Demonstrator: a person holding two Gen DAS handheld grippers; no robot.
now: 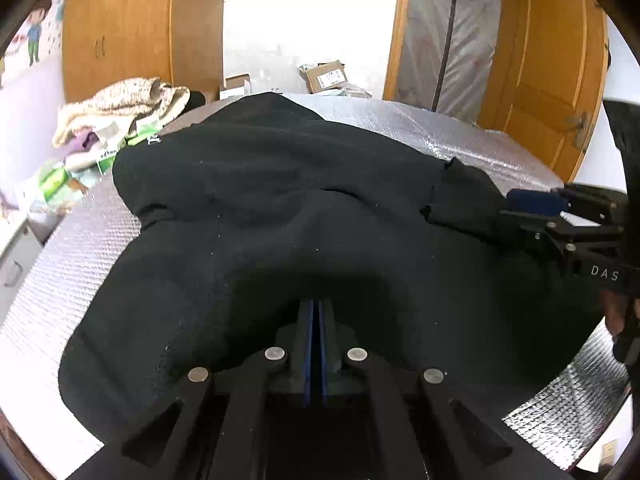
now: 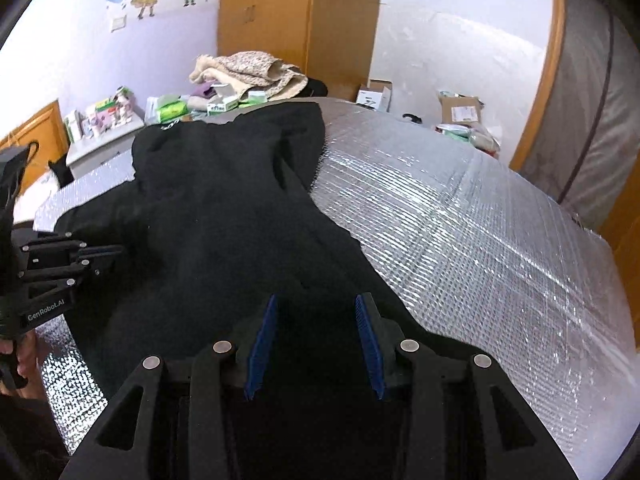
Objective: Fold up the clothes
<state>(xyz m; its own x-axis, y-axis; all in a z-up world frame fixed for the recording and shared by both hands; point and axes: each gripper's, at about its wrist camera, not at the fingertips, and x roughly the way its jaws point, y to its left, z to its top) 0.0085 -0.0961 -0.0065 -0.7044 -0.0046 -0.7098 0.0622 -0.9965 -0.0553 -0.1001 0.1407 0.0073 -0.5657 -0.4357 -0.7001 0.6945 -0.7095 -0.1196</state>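
Holding a black garment over a silver sheet

Looking along my left gripper (image 1: 316,308), I see its two blue-padded fingers (image 1: 308,344) pressed flat together, with hardly a slit between them. Whether any cloth is pinched at their tips I cannot tell, since black fabric starts right there. The black garment (image 1: 260,200) spreads ahead of them, a soft, matte, fleecy cloth dotted with pale lint, humped into broad folds. It lies on a silver quilted sheet (image 1: 72,248) with a shiny, dimpled surface. At the right edge my right gripper (image 1: 532,210) reaches in over a dark flap of the garment.

Along my right gripper (image 2: 316,304), the fingers (image 2: 370,344) stand wide apart, their ribbed blue pads facing each other. The black garment (image 2: 208,208) lies directly under and ahead of them, filling the gap, but the pads do not press on it. The cloth runs away in a long, narrowing shape towards the far edge of the sheet (image 2: 460,220), whose foil grid glints at the right. My left gripper (image 2: 116,254) comes in from the left above the garment's edge. Beyond lies a beige knitted heap (image 2: 248,68).
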